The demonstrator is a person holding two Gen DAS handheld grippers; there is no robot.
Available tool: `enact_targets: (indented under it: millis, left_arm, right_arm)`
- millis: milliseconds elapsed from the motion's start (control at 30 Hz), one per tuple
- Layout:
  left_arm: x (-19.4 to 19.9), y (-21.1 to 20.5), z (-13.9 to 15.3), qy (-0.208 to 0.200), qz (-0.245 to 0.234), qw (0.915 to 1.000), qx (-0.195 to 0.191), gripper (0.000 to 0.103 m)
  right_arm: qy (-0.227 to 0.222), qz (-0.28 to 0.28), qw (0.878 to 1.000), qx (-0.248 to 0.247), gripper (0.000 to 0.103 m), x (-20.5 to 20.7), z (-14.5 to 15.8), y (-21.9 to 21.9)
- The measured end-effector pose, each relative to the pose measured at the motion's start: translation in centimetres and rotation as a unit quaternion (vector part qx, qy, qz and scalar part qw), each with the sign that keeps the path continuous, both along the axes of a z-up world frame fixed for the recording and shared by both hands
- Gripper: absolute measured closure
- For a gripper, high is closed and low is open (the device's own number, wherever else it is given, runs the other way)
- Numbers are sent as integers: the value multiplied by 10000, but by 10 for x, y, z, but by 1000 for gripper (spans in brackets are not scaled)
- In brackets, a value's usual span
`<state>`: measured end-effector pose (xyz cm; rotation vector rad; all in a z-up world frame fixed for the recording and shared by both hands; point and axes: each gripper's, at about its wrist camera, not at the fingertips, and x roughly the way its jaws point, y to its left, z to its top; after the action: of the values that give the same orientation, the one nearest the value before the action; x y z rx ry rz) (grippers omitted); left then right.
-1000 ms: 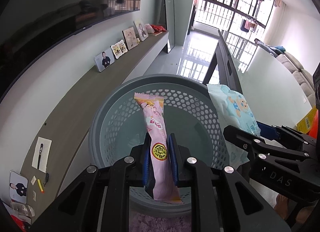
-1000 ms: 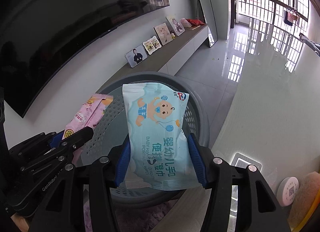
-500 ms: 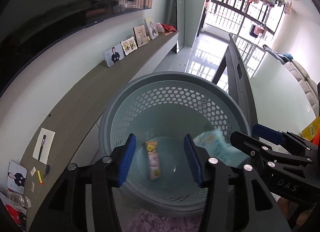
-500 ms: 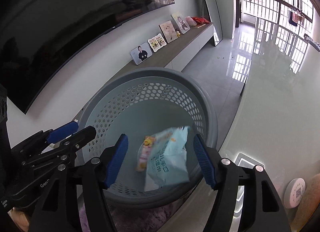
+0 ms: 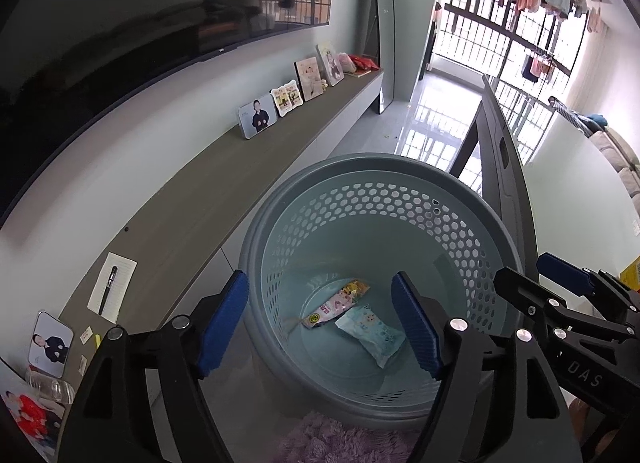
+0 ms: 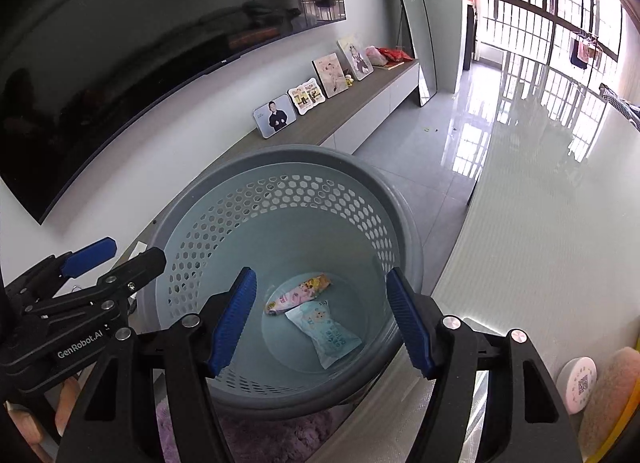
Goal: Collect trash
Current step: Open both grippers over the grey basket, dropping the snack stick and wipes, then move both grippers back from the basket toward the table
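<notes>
A grey perforated basket (image 5: 304,199) stands on the floor; it also shows in the right wrist view (image 6: 404,223). On its bottom lie a pink snack wrapper (image 5: 336,303) (image 6: 300,295) and a light blue wet-wipes pack (image 5: 372,331) (image 6: 328,335), side by side. My left gripper (image 5: 320,323) is open and empty above the basket's near rim. My right gripper (image 6: 320,319) is open and empty above the basket too, just to the right of the left one.
A long low cabinet (image 5: 192,191) with photo frames (image 5: 258,115) runs along the wall under a TV. A glass table (image 6: 540,243) lies to the right, with a white disc (image 6: 578,383) on it. A purple fluffy rug (image 5: 340,443) is under the basket's near side.
Both grippers opened. The pink wrapper and the blue wipes pack fell from the jaws and now lie on the basket's bottom.
</notes>
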<state>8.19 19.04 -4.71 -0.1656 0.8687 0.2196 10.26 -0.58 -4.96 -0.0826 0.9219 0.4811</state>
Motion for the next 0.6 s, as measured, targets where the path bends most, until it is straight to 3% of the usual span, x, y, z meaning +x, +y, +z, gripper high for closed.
enact_targets:
  millis: [133,267,600]
  left_arm:
    - [-5,0,6,-53,97,9999,101,16]
    - [-12,-1,16,-129,169,9995,230,10]
    - [-36,-7,37,-257,285,9985,396,6]
  right_arm:
    - [-113,-116,9998,-85,38,1,2,-2]
    - [-123,-202,9997,-15,37,0,4,-7]
    - [-435,-247,9987,104,37,-17,20,-15]
